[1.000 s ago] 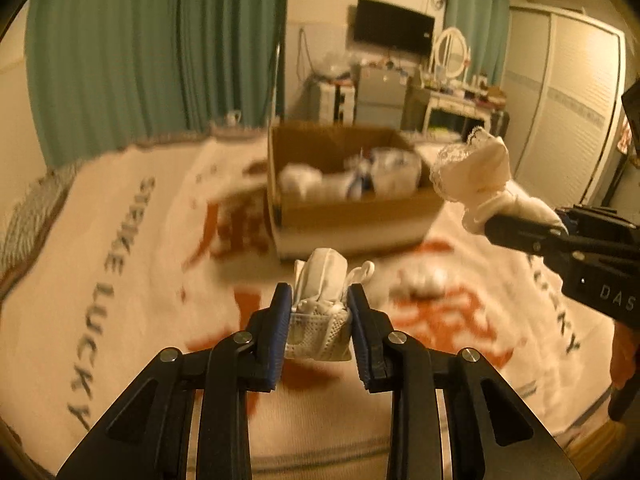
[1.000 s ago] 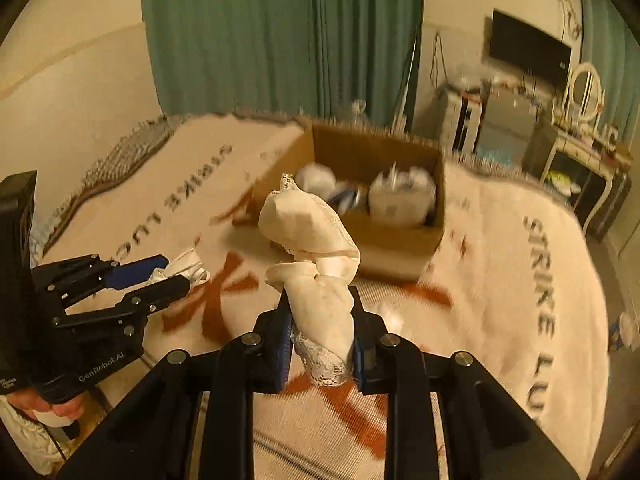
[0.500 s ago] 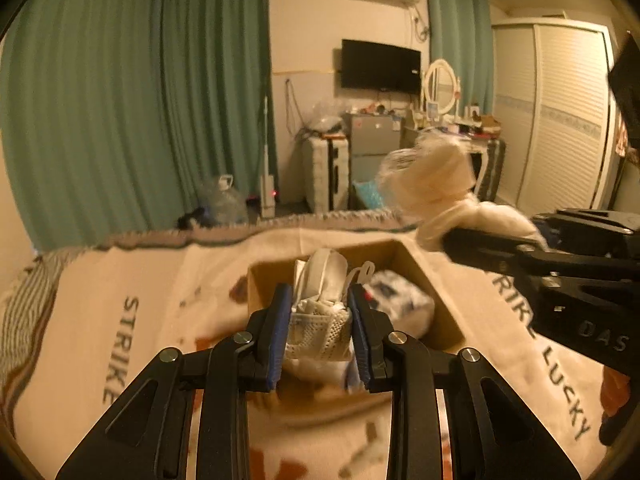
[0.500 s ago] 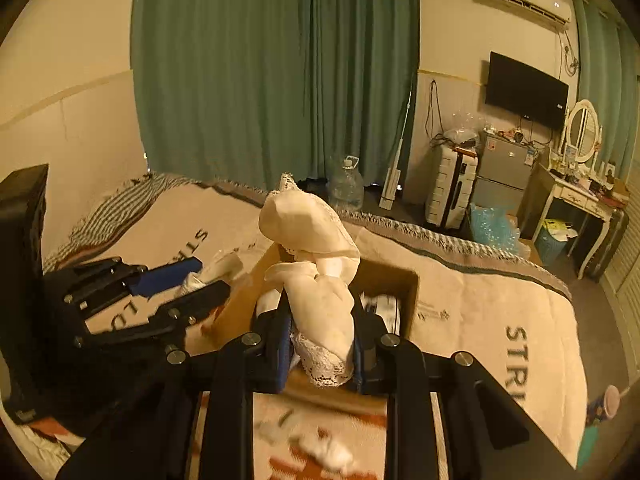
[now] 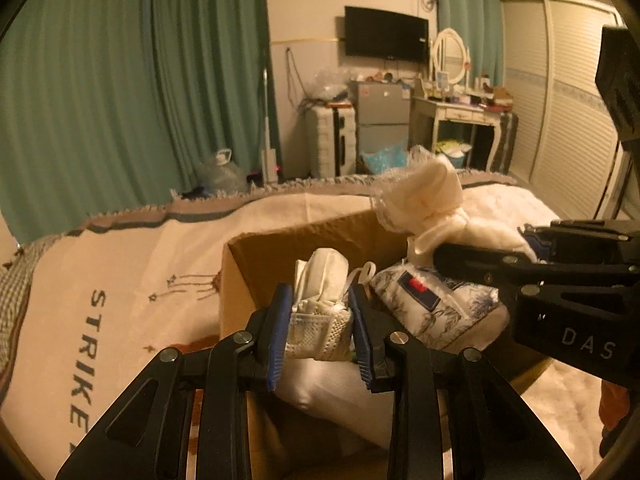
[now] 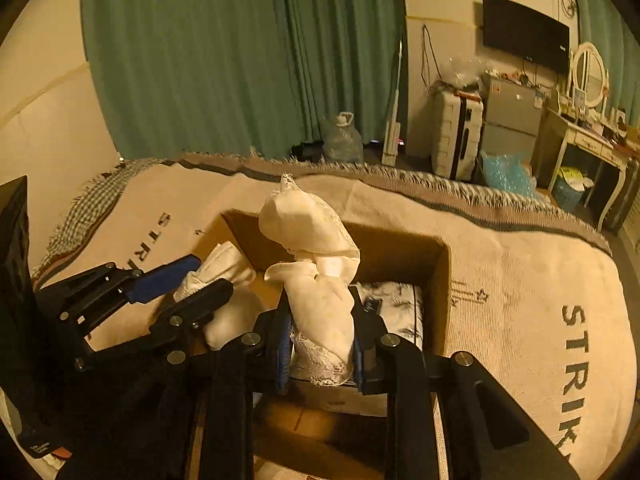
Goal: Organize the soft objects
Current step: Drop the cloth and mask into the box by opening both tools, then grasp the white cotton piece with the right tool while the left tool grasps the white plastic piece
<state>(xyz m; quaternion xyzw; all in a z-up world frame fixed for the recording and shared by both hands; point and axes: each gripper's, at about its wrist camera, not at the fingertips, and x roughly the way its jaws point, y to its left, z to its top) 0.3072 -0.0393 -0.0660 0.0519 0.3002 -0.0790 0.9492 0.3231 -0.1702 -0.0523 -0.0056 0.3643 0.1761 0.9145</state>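
Observation:
My left gripper (image 5: 320, 320) is shut on a white mesh sock bundle (image 5: 318, 304) and holds it over the open cardboard box (image 5: 256, 256). My right gripper (image 6: 320, 344) is shut on a cream lace-trimmed cloth (image 6: 316, 264), also over the box (image 6: 436, 264). The right gripper with its cloth (image 5: 424, 200) shows at the right of the left wrist view. The left gripper (image 6: 188, 280) with its bundle (image 6: 220, 264) shows at the left of the right wrist view. Inside the box lie a blue-patterned white packet (image 5: 436, 308) and a white soft item (image 5: 332, 396).
The box stands on a bed covered by a cream blanket (image 6: 520, 280) printed STRIKE. Beyond the bed are green curtains (image 6: 240, 60), a water jug (image 6: 342, 138), a suitcase (image 6: 456, 132), a vanity table (image 6: 588, 148) and a wall TV (image 6: 524, 36).
Both grippers have moved forward and down over the box with their cloths still held; the box went from ahead of them to just below the fingers.

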